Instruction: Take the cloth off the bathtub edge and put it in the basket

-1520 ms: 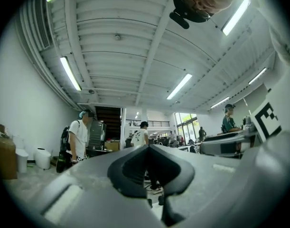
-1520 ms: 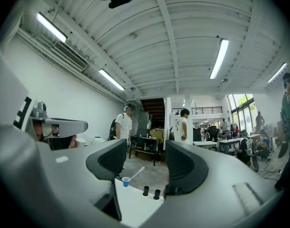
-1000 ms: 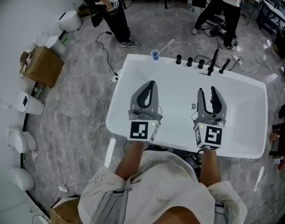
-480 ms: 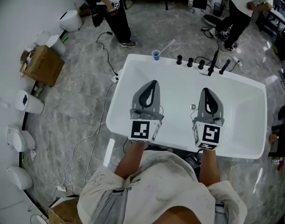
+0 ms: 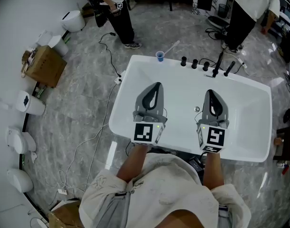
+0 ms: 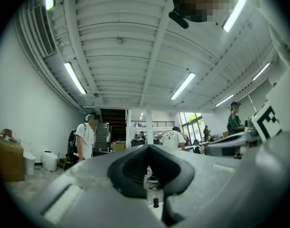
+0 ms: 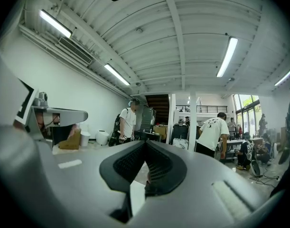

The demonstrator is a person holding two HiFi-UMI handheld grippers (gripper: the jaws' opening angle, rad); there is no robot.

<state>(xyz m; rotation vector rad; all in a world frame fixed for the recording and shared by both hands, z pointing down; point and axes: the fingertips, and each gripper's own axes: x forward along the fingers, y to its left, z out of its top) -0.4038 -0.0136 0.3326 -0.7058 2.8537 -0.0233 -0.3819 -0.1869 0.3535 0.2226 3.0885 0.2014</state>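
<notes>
Bathtub (image 5: 181, 85) lies directly beneath left tongs (image 5: 156, 85) and right tongs (image 5: 210, 92), both closed tip to tip and holding nothing.

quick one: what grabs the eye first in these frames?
A big white bathtub fills the middle of the head view, with the left claw and right claw held over it side by side, both shut and empty. A small blue cup stands on its far rim, near black tap fittings; no cloth or basket shows in any view.
</notes>
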